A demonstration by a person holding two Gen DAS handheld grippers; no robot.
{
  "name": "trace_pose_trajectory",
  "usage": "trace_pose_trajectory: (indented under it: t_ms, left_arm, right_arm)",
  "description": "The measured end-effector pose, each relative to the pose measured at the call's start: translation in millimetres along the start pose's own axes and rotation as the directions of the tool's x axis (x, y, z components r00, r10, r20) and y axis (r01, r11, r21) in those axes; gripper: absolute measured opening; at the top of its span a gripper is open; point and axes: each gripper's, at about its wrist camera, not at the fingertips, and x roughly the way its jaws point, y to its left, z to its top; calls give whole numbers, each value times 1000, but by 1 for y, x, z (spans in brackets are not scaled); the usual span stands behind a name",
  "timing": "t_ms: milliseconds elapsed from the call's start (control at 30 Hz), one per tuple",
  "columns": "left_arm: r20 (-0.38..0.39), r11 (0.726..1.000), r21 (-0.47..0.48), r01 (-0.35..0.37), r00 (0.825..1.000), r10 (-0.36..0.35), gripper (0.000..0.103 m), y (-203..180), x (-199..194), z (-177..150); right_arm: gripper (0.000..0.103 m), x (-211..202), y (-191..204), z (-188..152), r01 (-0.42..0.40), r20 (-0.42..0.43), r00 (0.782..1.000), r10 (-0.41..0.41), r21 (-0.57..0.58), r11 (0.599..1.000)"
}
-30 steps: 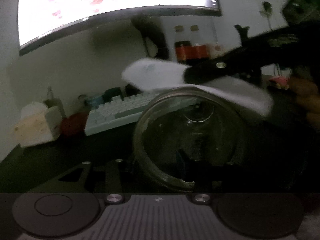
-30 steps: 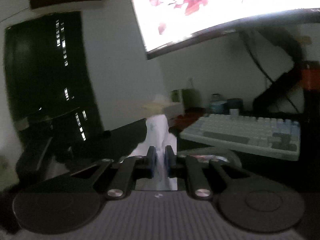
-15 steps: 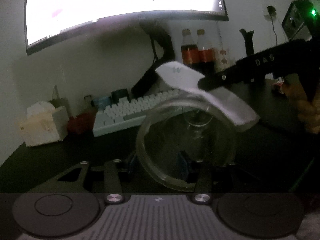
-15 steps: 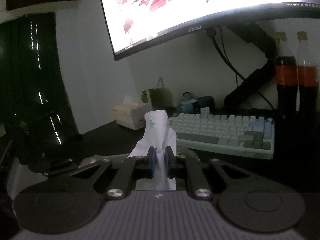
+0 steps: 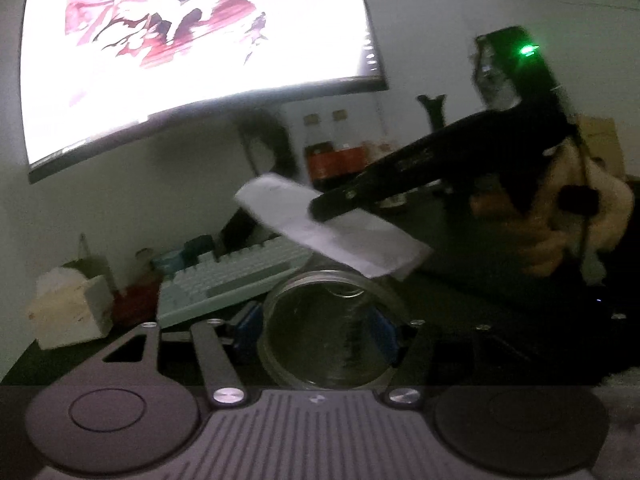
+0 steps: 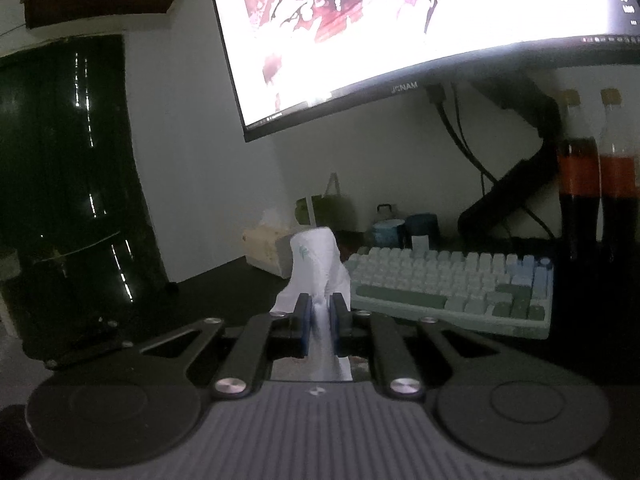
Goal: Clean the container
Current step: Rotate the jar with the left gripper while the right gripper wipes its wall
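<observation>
Your left gripper (image 5: 326, 330) has its jaws clamped on the glass container (image 5: 332, 332), mouth tipped toward the camera, just above the dark desk (image 5: 500, 304). Your right gripper (image 6: 320, 322) is pinched shut on a white tissue (image 6: 318, 264); from the left wrist view the tissue (image 5: 328, 222) hangs just above the rim, not inside. Step in hand, by my read: lining up the wipe. Next calls for lowering the tissue's free end into the mouth and sweeping the inner wall while the glass is held steady
</observation>
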Motion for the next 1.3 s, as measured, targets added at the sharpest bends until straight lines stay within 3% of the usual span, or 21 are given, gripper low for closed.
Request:
trace_pose_trajectory:
  t_ms: [167,367,467,633,800,933,1033,1133,1200,1300]
  left_arm:
    - [19,998,27,54,998,-55,58,-10,-12,3]
    - [-13,990,35,135,991,-135,59,-19,-8,1]
    - [14,984,41,172,985,-173,67,-19,-9,2]
    - [-5,956,-32,291,957,-291,69,-15,4,1]
    - [-33,953,-119,278,958,-283,68,-18,36,4]
    - [-29,945,-163,285,956,-293,43,-17,56,0]
    - [-21,934,-189,305,949,-314,30,-16,70,-4]
    - [8,964,-45,261,965,-261,11,-28,69,-11]
    - [-4,978,19,206,978,-206,7,-33,71,-17]
    - [6,975,59,216,976,-216,7,-27,74,-26]
  right_arm:
    - [12,-3,-7,-11,-10,-19,1000,11,13,1000]
    - [12,-16,-13,-22,-19,8,1000,19,30,999]
    - [12,-25,-14,-29,-16,41,999,15,33,999]
    - [12,-37,-12,-36,6,74,997,-9,31,999]
    - [12,-45,-13,-38,13,83,996,-15,30,999]
    - [12,-48,-17,-38,5,84,996,-9,41,999]
    - [12,-49,-19,-38,-2,84,996,-4,64,998]
    - [12,-47,-17,-38,10,88,996,-15,58,998]
    - [12,-45,-15,-37,22,84,996,-25,44,999]
    - [12,-41,-15,-34,26,72,997,-28,41,999]
